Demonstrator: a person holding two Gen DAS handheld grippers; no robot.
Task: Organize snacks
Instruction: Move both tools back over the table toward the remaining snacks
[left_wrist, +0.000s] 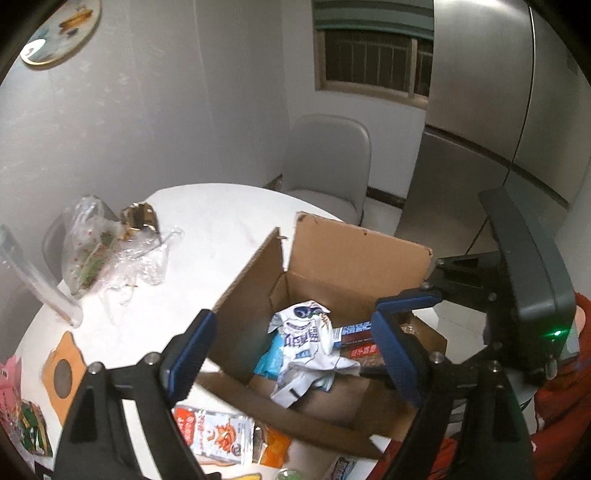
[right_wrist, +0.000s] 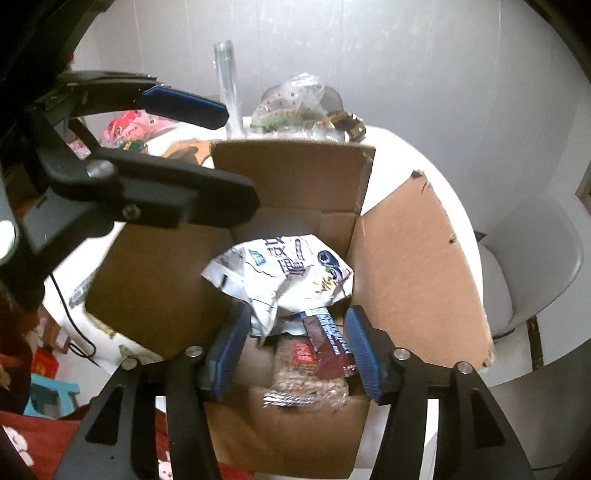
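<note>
- Two claws hang over an open cardboard box (right_wrist: 406, 258) on a round white table (left_wrist: 207, 221), both pointing down into it.
- Left claw (left_wrist: 291, 354) has its jaws wide apart with nothing between them; it sits above the box's near flap, probably so the hand can go for another snack.
- Right claw (right_wrist: 295, 350) is low inside the box, jaws apart. A dark brown wrapper (right_wrist: 328, 343) lies between the pads but they do not press on it, so it looks set down, not held.
- Snacks already in the box: a crumpled white bag (right_wrist: 280, 273) on top, a clear pack of grainy bars (right_wrist: 310, 384) beneath.
- Snacks not yet packed lie on the table near the left claw: a white-and-orange packet (left_wrist: 218, 432) and a pink packet (left_wrist: 9, 391).
- Farther back on the table sits a clear plastic bag (left_wrist: 92, 243).
- Room: pale walls, a grey chair (left_wrist: 328, 166), a barred window (left_wrist: 373, 59).
</note>
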